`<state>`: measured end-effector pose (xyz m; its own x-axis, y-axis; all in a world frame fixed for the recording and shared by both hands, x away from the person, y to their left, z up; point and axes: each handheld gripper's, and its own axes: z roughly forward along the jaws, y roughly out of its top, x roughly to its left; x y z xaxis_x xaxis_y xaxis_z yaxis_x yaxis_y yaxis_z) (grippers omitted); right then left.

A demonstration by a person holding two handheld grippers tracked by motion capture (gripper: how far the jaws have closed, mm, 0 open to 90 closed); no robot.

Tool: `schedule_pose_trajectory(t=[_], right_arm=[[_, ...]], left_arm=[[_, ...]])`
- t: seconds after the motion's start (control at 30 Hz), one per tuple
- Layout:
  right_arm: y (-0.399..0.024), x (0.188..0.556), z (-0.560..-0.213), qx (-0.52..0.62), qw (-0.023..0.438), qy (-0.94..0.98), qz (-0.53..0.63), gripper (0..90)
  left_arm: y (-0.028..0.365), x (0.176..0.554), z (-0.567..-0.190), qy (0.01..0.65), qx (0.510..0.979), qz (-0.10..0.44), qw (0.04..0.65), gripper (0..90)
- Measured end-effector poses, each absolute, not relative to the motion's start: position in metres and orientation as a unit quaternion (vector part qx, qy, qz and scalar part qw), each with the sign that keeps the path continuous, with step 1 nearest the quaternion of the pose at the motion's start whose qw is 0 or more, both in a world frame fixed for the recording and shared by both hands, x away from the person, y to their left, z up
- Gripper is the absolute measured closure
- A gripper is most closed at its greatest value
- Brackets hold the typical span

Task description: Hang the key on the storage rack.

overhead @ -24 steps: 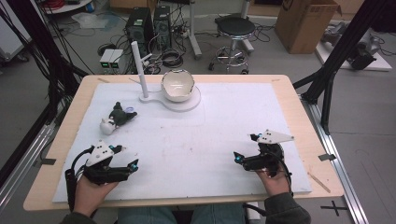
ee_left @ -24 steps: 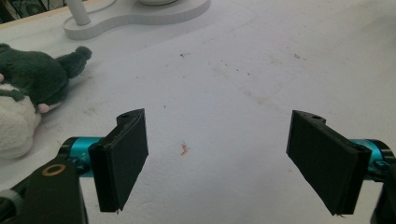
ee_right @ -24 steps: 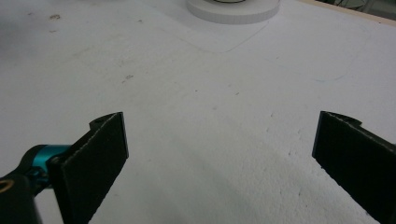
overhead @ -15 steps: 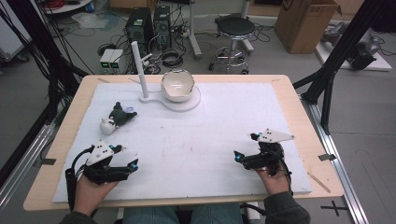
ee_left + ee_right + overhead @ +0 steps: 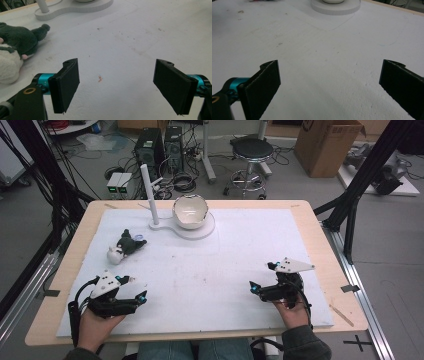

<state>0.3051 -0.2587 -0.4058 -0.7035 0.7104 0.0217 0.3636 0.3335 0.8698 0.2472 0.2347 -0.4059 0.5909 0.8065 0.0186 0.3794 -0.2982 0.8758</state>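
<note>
The plush toy lies on its side on the white sheet near the table's left edge, about midway between near and far edge. Its long axis runs on a slant: the white end points toward the near-left corner, the dark green end toward the far edge and the white stand with the bowl. Of your two tools, the left tool is plainly the nearer; the toy sits ahead of it and slightly toward the left edge, apart from it with bare sheet between. In the left gripper view the toy shows off to the left of the jaws, not between them, so I judge you would need to swing that tool leftward and forward before any grasp, and turn it so the jaws cross the toy's slanted body rather than run along it.

Your left tool has its jaws spread wide, with nothing between them but the sheet, and touches nothing. Your right tool rests near the table's near-right corner, well apart from the toy; its jaws are likewise spread wide and empty.
</note>
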Motion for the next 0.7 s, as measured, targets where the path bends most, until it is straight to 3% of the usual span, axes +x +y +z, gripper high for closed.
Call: schedule_pose_trajectory(t=[0.7], right_arm=[[-0.258, 0.305, -0.403, 0.334, 0.184, 0.796, 0.470, 2.7]], left_arm=[[0.239, 0.251, -0.390, 0.362, 0.780, 0.224, 0.459, 21.7]])
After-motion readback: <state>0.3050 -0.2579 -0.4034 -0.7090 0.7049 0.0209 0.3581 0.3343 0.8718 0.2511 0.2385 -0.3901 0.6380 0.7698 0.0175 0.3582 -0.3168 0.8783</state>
